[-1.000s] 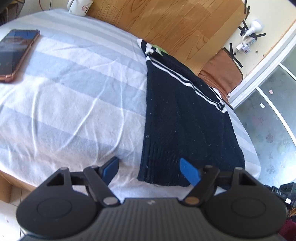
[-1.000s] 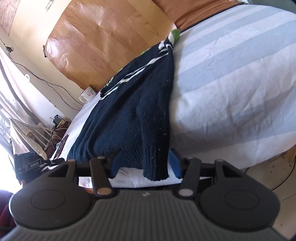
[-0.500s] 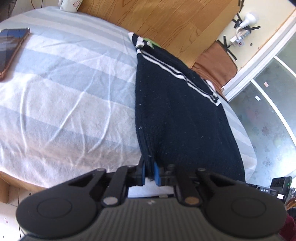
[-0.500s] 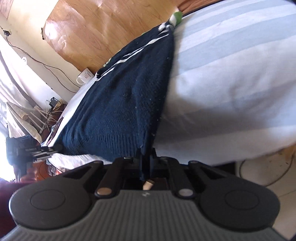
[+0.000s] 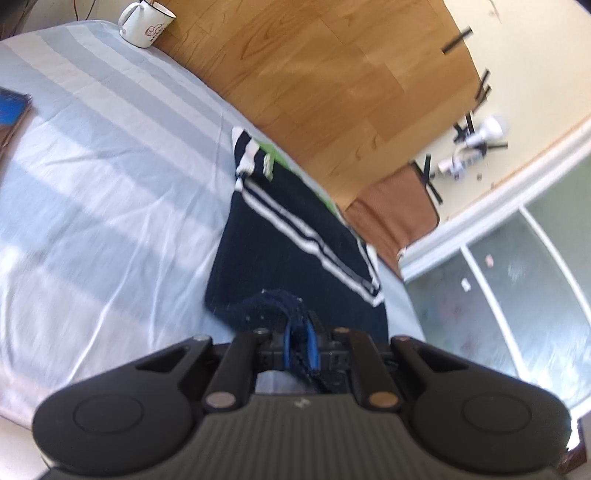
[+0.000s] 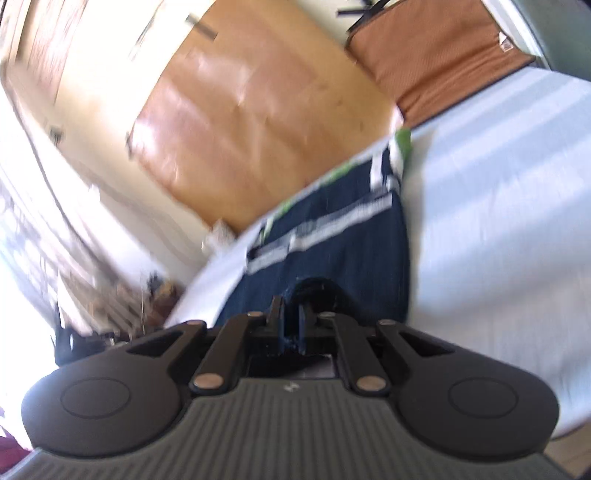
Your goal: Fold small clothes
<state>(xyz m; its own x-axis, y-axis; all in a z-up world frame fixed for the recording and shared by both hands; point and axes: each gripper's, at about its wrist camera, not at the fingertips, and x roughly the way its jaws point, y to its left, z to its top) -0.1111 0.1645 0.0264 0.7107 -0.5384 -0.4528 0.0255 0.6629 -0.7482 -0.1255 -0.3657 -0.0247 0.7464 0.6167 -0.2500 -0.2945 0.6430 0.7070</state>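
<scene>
While a white mug (image 5: pixel 147 23) stands at the far left edge of the striped bed (image 5: pixel 92 192), the left gripper (image 5: pixel 300 345) has its jaws clamped on the near hem of the navy sweater (image 5: pixel 295 236), bunching it upward; the right gripper (image 6: pixel 291 328) likewise pinches the sweater's hem, with the rest lying flat on the bed.

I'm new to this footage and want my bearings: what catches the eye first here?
The dark navy garment with white stripes, lying on the striped bedsheet. Its near hem is pinched and lifted at two corners, one in the shut left gripper, one in the shut right gripper. A white mug stands at the bed's far edge.
</scene>
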